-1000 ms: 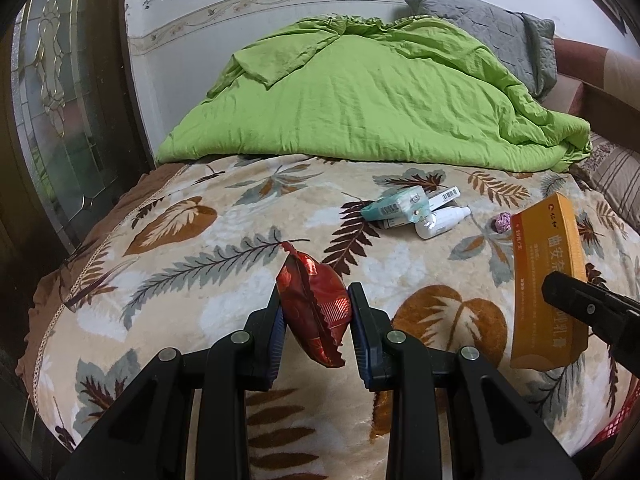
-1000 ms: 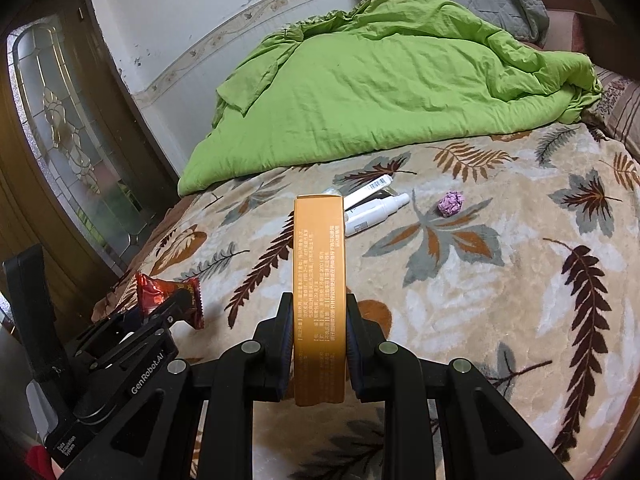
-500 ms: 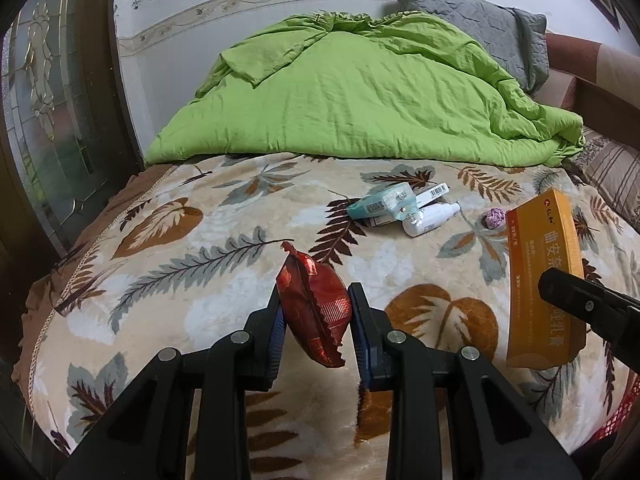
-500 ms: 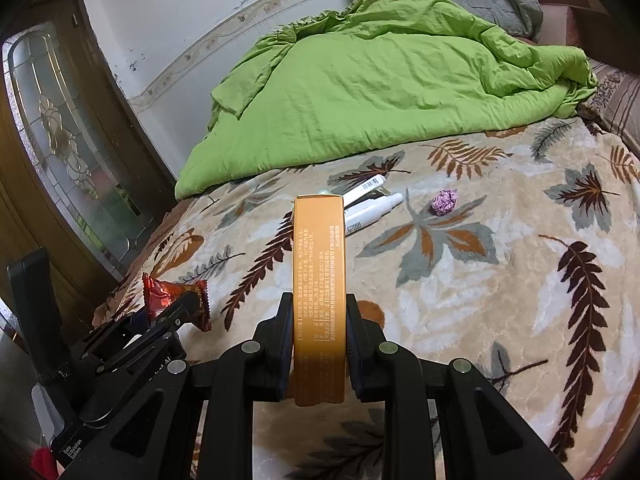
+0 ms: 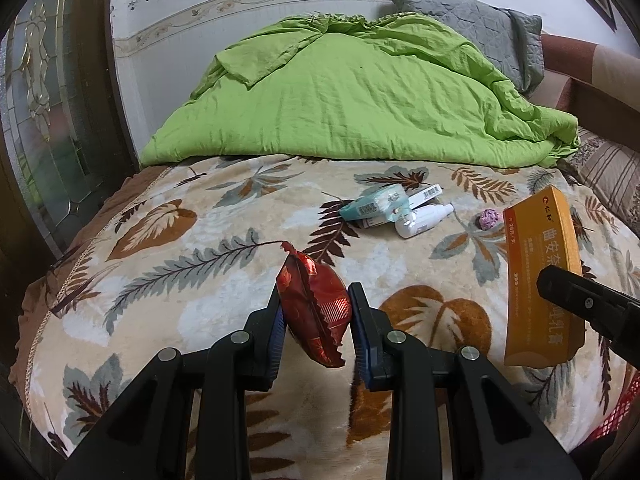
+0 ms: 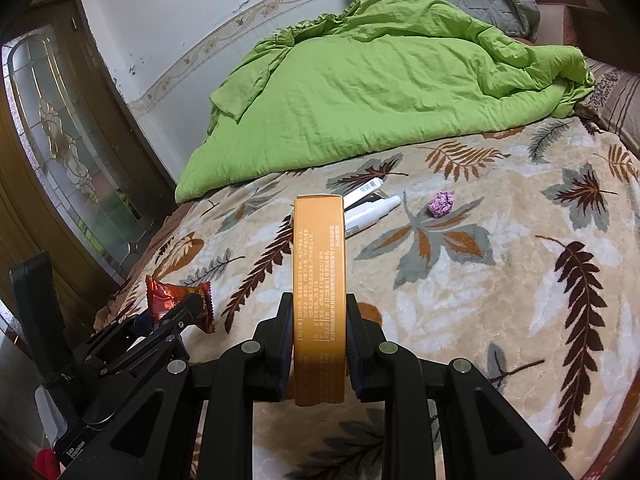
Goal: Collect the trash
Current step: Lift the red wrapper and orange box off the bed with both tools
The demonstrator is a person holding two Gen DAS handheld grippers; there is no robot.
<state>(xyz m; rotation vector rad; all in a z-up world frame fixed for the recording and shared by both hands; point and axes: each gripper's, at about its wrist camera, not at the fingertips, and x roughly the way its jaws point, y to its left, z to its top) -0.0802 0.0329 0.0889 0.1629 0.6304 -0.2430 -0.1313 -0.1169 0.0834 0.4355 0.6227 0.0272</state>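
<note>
My left gripper (image 5: 316, 300) is shut on a red foil snack wrapper (image 5: 316, 304), held above the bed's leaf-patterned blanket (image 5: 180, 264). My right gripper (image 6: 319, 312) is shut on a long orange box (image 6: 319, 280), held upright; the box also shows in the left wrist view (image 5: 540, 276). On the blanket lie a teal tissue pack (image 5: 376, 204), a white bottle (image 5: 424, 218), a white tube (image 6: 362, 192) and a crumpled purple paper ball (image 6: 441, 204). The wrapper also shows at lower left in the right wrist view (image 6: 176, 300).
A bunched green duvet (image 5: 352, 100) and a grey pillow (image 5: 472, 36) fill the far half of the bed. A dark wooden door with patterned glass (image 5: 44, 100) stands at the left. A striped cushion (image 5: 612, 176) lies at the right. Something red (image 5: 624, 408) shows at lower right.
Both grippers have drawn back slightly from the bed and tilted up, each still holding its item. The things on the blanket have not moved.
</note>
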